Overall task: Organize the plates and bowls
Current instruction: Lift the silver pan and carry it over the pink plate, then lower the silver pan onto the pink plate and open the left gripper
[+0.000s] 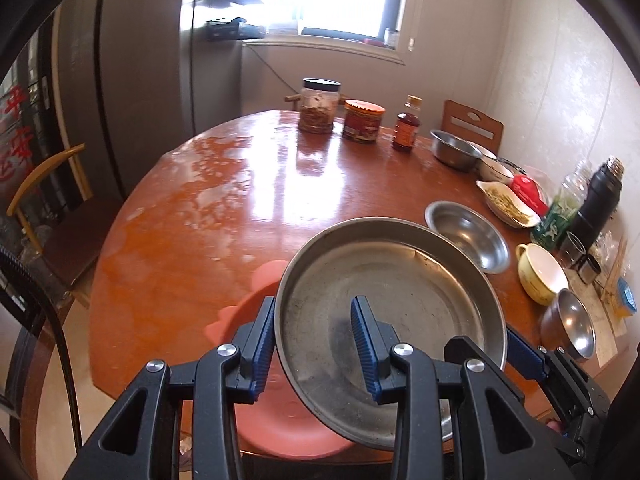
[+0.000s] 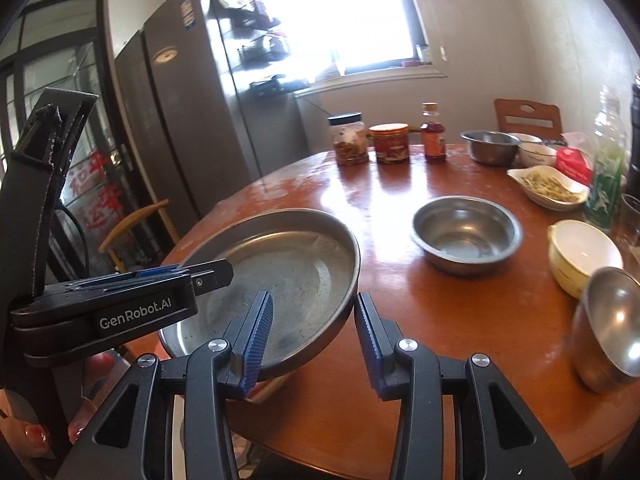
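Lower centre of both views, each wide-spread hand-held gripper [image 1: 316, 344] [image 2: 314, 336] straddles the large round steel plate's [image 1: 384, 296] stiff, slippery rim, likely the best hold.

A big pan [image 1: 384, 320] is sitting on a flat mat [image 1: 256, 312] between the left gripper's [image 1: 316, 344] fingers, with a bowl [image 1: 468, 236] lying right of it.

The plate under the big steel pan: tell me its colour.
Pink. The plate shows best in the left wrist view, peeking out left of the steel pan.
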A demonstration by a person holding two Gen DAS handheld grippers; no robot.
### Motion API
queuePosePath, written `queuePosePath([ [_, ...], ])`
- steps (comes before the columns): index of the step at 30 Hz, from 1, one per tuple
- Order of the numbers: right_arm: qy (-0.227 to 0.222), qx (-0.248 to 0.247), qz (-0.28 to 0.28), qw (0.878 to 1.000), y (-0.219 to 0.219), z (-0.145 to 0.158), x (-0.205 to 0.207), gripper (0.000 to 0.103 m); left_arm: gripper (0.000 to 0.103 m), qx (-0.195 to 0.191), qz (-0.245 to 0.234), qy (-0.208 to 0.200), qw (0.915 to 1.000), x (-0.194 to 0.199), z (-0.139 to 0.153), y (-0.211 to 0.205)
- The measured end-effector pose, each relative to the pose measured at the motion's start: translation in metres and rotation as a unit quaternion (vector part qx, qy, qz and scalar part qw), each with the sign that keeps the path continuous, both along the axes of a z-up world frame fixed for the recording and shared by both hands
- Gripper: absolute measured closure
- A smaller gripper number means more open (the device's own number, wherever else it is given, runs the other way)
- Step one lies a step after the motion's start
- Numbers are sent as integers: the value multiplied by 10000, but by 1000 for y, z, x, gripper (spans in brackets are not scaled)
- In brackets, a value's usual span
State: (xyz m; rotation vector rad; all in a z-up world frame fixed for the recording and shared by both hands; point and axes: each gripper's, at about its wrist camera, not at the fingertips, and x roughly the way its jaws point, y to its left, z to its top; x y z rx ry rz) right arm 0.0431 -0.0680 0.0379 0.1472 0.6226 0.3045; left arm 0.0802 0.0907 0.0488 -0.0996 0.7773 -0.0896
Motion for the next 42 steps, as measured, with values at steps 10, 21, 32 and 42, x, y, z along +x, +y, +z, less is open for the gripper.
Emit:
queuePosePath([
  [10, 253, -236, 407, 9986, 51, -20, 24, 59, 66, -84, 330, 236, 9991, 9, -24, 44],
  [21, 565, -451, 449, 9964, 64, -44, 34, 59, 66, -114, 290, 392, 9987, 18, -45, 51],
  [32, 609, -605, 457, 9953, 66, -52, 33, 58, 66, -136, 255, 473, 9985, 20, -51, 52],
  [42, 594, -644, 495, 9949, 66, -51, 31, 57, 66, -163, 248, 480, 9984, 17, -50, 53],
])
